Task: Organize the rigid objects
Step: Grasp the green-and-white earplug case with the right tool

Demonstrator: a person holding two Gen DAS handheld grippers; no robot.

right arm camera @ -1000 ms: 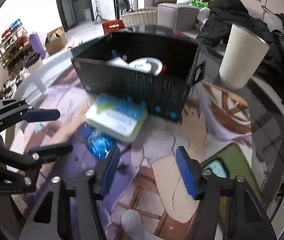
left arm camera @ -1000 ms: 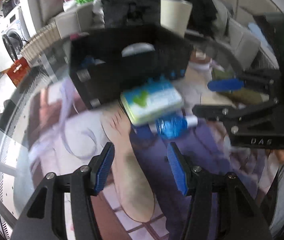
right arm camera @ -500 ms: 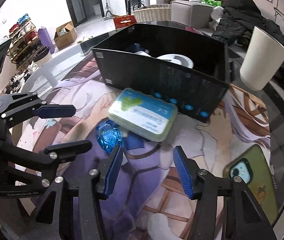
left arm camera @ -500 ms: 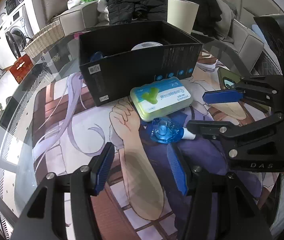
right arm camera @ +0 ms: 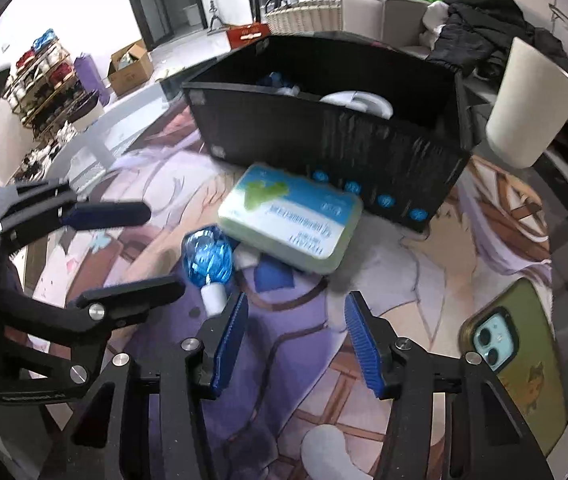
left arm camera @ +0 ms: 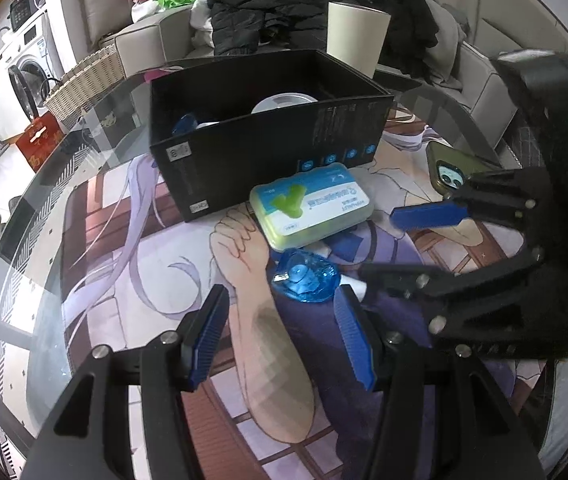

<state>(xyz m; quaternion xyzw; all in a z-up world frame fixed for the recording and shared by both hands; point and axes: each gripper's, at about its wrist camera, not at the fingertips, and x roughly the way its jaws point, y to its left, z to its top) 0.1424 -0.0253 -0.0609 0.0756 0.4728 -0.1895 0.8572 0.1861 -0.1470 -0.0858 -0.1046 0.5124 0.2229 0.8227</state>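
Note:
A black open box [left arm camera: 268, 148] [right arm camera: 323, 136] stands on the printed mat and holds a white round item [left arm camera: 284, 102] and a blue item [left arm camera: 184, 124]. A green-and-white flat case [left arm camera: 309, 204] [right arm camera: 289, 216] lies against the box's front. A small blue clear bottle with a white cap [left arm camera: 305, 276] [right arm camera: 208, 260] lies just in front of the case. My left gripper [left arm camera: 280, 336] is open, just short of the bottle. My right gripper [right arm camera: 295, 340] is open and empty, to the right of the bottle; in the left wrist view it [left arm camera: 399, 240] reaches in from the right.
A phone in an olive case [right arm camera: 515, 360] [left arm camera: 449, 170] lies on the mat at the right. A cream cup [right arm camera: 531, 108] [left arm camera: 357, 36] stands behind the box's right corner. The round glass table's edge [left arm camera: 16, 216] curves at the left. A sofa with dark clothes is behind.
Both grippers have moved closer to the blue bottle and the flat case. The objects on the mat have not moved. Both grippers stay open.

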